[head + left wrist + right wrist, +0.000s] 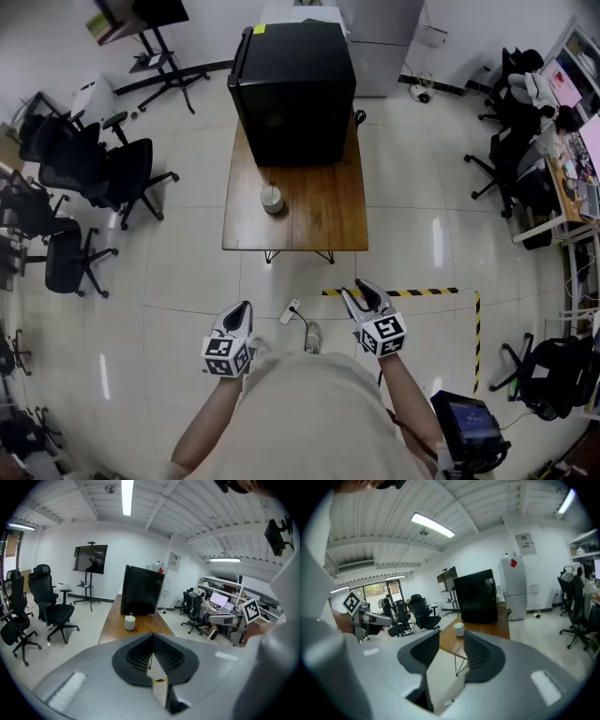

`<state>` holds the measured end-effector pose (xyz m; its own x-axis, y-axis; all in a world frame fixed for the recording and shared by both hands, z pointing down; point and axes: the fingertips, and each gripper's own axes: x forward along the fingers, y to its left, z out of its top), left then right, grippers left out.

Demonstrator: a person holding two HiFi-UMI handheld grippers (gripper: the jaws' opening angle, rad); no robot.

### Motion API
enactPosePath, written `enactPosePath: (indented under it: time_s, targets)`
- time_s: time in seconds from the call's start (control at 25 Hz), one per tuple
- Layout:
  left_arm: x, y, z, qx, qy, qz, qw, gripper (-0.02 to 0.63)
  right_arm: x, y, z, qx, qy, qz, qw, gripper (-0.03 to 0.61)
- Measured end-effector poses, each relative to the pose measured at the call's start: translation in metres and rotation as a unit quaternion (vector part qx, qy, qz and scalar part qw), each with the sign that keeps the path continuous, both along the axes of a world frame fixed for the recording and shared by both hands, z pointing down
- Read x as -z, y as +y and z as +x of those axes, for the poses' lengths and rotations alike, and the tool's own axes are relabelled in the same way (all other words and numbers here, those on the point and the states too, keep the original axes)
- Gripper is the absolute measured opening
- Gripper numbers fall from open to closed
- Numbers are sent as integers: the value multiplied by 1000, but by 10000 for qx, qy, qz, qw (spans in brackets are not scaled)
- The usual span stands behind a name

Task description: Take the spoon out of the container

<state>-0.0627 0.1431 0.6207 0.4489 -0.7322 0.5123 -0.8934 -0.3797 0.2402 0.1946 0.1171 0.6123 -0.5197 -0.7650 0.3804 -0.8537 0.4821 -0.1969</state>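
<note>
A small pale cylindrical container (272, 200) stands upright on the wooden table (323, 211), a spoon (131, 614) poking up.

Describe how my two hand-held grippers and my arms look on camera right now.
The left hand-held gripper and right hand-held gripper match: light grey bodies, two tapering jaws lined with black ridged pads, and a white cube printed with black square markers at the back. No cables show. The forearms are bare of sleeves; the person wears a beige top.
</note>
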Motion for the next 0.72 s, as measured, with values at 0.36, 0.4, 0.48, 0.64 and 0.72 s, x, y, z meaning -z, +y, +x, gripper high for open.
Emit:
enactPosePath:
  time_s: [0.36, 0.4, 0.48, 0.64, 0.72]
  targets:
    - [-1, 3, -7, -17, -33, -24, 10000, -11, 3, 0, -16, 88, 30, 88, 9999, 156]
    - [-2, 4, -5, -39, -47, -42, 10000, -11, 4, 1, -14, 68, 9, 94, 9999, 156]
    - [-3, 3, -1, -73, -68, -49, 9999, -11, 3, 1, -9, 42, 8, 107, 9999, 156]
    - [-3, -3, 7, -77, -98, -34, 9999, -11, -4, 1, 4, 10, 31, 66, 10000, 155]
    - [-5, -1, 12, -58, -97, -57, 9999, -11, -7, 2, 10, 3, 31, 44, 10000, 156]
